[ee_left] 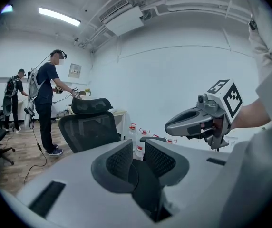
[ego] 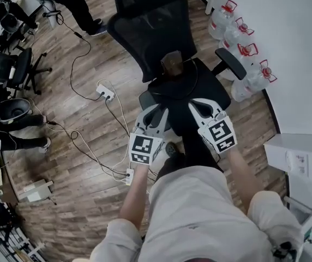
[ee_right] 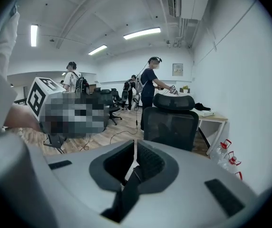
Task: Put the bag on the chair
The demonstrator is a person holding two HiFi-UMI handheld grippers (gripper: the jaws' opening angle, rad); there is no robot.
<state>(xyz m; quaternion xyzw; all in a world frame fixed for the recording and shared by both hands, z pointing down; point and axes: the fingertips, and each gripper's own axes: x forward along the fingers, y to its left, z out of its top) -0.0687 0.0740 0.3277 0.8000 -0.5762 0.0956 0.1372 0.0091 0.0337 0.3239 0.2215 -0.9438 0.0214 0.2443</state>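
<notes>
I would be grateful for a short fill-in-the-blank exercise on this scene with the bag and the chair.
1. The left gripper and the right gripper are each shut on a strap of the black ____.
2. The office chair ahead of the person is ____ in colour.
3. The water bottles by the white wall have ____ handles.
Missing words: bag; black; red.

Water jugs (ego: pixel 238 34) with red caps in a row by the white wall. On the wooden floor (ego: pixel 79 146), a white power strip (ego: pixel 105 92) trailing cables. Near the right edge, a white box (ego: pixel 297 156).
</notes>
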